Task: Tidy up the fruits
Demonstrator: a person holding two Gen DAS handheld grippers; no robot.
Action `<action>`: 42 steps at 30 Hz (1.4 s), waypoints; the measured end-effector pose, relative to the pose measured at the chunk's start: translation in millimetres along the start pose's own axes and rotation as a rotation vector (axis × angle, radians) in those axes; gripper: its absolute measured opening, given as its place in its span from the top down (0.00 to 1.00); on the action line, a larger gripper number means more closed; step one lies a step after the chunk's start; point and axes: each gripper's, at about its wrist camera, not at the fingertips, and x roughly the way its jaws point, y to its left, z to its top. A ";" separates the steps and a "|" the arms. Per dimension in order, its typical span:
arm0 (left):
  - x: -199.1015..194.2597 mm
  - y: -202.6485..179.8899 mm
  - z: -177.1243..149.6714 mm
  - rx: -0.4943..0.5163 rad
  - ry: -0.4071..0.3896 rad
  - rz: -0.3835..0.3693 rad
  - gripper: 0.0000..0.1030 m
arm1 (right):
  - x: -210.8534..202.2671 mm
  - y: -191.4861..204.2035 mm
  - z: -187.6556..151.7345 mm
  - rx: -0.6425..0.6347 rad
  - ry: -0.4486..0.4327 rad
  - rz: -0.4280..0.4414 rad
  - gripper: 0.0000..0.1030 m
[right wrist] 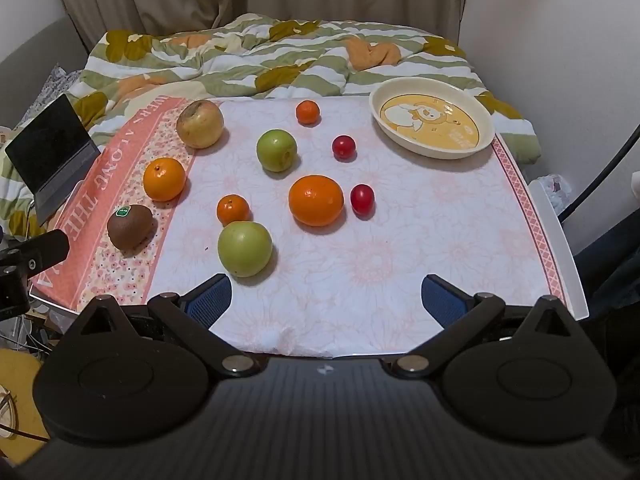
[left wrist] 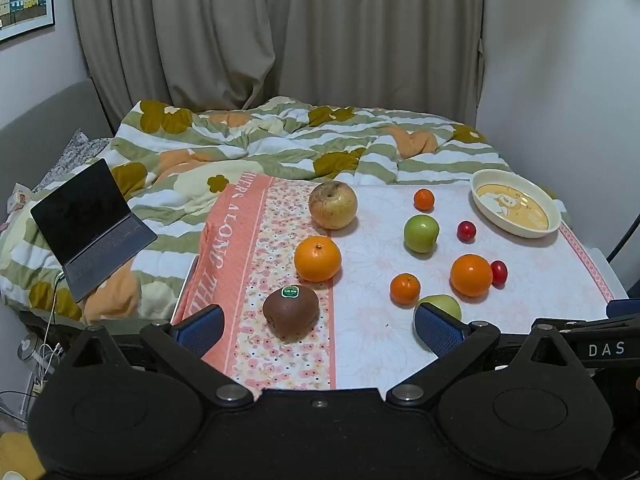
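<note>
Several fruits lie loose on a cloth-covered table point(right wrist: 400, 264). A brown kiwi point(left wrist: 291, 312) point(right wrist: 129, 227) with a green sticker sits front left, an orange point(left wrist: 317, 259) point(right wrist: 164, 179) behind it, then a yellowish apple point(left wrist: 333, 204) point(right wrist: 200, 123). Mid-table are a second orange point(right wrist: 316, 200), two green apples point(right wrist: 245, 249) point(right wrist: 277, 149), two small tangerines point(right wrist: 233, 209) point(right wrist: 307, 112) and two red cherry tomatoes point(right wrist: 362, 199) point(right wrist: 343, 147). The cream dish point(left wrist: 478, 194) point(right wrist: 486, 136) at the far right holds nothing. My left gripper point(left wrist: 320, 330) is open near the kiwi. My right gripper point(right wrist: 326, 300) is open over bare cloth.
A rumpled flowered duvet point(left wrist: 260, 148) covers the bed behind the table. An open laptop point(left wrist: 90, 224) rests on it at the left. Curtains point(left wrist: 280, 32) hang at the back. Cables point(left wrist: 48, 340) trail down by the table's left side, and a wall stands at the right.
</note>
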 end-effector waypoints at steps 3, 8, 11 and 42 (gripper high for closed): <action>-0.2 0.6 0.5 0.001 0.001 -0.001 0.00 | -0.1 -0.3 0.7 0.000 -0.001 0.000 0.00; -0.4 0.7 1.1 0.000 0.001 -0.002 0.00 | 0.1 -0.5 2.8 0.000 -0.002 0.000 0.00; -0.4 0.9 1.5 -0.001 0.000 -0.005 0.00 | 0.0 -0.6 2.0 0.000 -0.002 0.001 0.00; 0.4 -2.2 4.2 -0.001 -0.001 -0.002 0.00 | 6.7 -1.6 7.7 0.003 0.001 0.008 0.00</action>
